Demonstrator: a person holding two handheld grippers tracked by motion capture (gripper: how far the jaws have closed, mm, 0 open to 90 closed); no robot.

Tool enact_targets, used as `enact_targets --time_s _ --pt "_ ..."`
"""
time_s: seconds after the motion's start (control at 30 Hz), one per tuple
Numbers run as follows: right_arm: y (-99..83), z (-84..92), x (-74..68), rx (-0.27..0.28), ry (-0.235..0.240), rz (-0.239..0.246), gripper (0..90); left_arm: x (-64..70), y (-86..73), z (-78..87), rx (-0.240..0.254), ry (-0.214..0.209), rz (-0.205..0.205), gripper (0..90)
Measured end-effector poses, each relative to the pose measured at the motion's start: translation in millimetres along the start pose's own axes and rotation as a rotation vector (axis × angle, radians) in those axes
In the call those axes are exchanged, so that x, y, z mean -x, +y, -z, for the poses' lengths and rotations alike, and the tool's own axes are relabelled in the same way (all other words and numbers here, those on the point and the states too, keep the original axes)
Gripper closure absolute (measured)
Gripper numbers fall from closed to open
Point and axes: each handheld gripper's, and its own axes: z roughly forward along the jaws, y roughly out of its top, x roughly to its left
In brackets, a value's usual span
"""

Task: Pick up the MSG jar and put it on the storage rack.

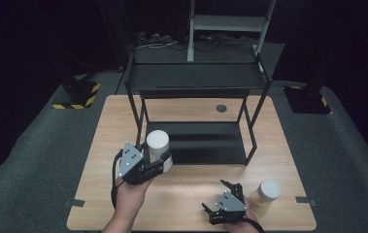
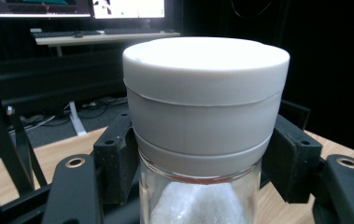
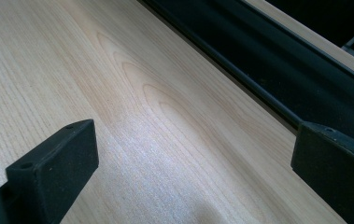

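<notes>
Left gripper [image 1: 164, 162] clamped on clear glass jar with white cylindrical lid [image 1: 158, 143], black pads pressing just under the lid on both sides; jar upright, held clear of the light wooden table [image 1: 104, 145], just in front of the left front post of the black two-tier metal shelf rack [image 1: 196, 80]. Same grip in left gripper view: white lid [image 2: 206, 100] up close, glass body below it with white content inside, pad on either side touching. Right gripper [image 1: 230, 187] low at the near right of the table, jaws wide apart, nothing between them; right gripper view looking along bare wood grain [image 3: 132, 116] with the rack's black lower shelf edge [image 3: 258, 60] running past top right. Second jar with white lid and pale body [image 1: 266, 194] standing upright on the table just right of the right gripper, whether touching it cannot tell. Round dark grommet [image 1: 221, 108] in the tabletop behind the rack.
</notes>
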Motion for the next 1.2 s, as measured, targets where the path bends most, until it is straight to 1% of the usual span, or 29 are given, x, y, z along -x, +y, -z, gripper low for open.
enact_targets --time_s 0.03,0.17,0.23,0.43,0.7,0.73,0.77,0.93,1.0,1.03,1.07,1.1,1.2 --pt "0.0 0.0 0.1 0.000 0.001 0.000 0.0 0.0 0.0 0.0 0.000 0.000 0.000 35.2" --pt "-0.1 0.1 0.4 0.001 0.001 -0.001 0.0 1.8 11.3 -3.6 0.006 0.001 -0.018 35.2" --pt "-0.4 0.2 0.8 0.002 0.003 -0.002 0.0 2.2 14.6 -5.0 0.011 0.001 -0.019 35.2" --pt "-0.6 0.3 1.5 0.003 0.006 -0.002 0.0 2.6 23.5 -10.5 0.026 0.003 -0.006 35.2" --pt "-0.9 0.4 1.7 0.005 0.007 -0.002 0.0 1.8 39.2 -15.5 0.047 0.006 -0.016 35.1" --pt "-0.8 0.4 1.7 0.004 0.007 -0.002 0.0 1.8 43.4 -16.5 0.048 0.005 -0.024 35.1" --pt "-0.9 0.4 1.6 0.004 0.007 -0.002 0.0 1.8 43.4 -16.5 0.048 0.005 -0.024 35.1" --pt "-0.9 0.5 1.4 0.005 0.007 -0.001 0.0 1.4 53.0 -19.6 0.057 -0.001 -0.027 35.1" --pt "-1.0 0.5 1.5 0.005 0.007 -0.003 0.0 1.7 59.8 -21.5 0.058 0.002 -0.038 35.1" --pt "-1.0 0.5 1.5 0.005 0.007 -0.003 0.0 1.7 59.8 -21.5 0.058 0.002 -0.038 35.0" --pt "-1.4 0.7 1.8 0.007 0.008 -0.004 0.0 1.3 64.1 -22.9 0.062 0.002 -0.037 35.0" --pt "-1.4 0.7 1.8 0.007 0.008 -0.004 0.0 1.3 64.1 -22.9 0.062 0.002 -0.037 35.0" --pt "-1.5 0.8 2.2 0.008 0.008 -0.005 0.0 0.7 71.0 -24.5 0.066 0.003 -0.040 35.0"
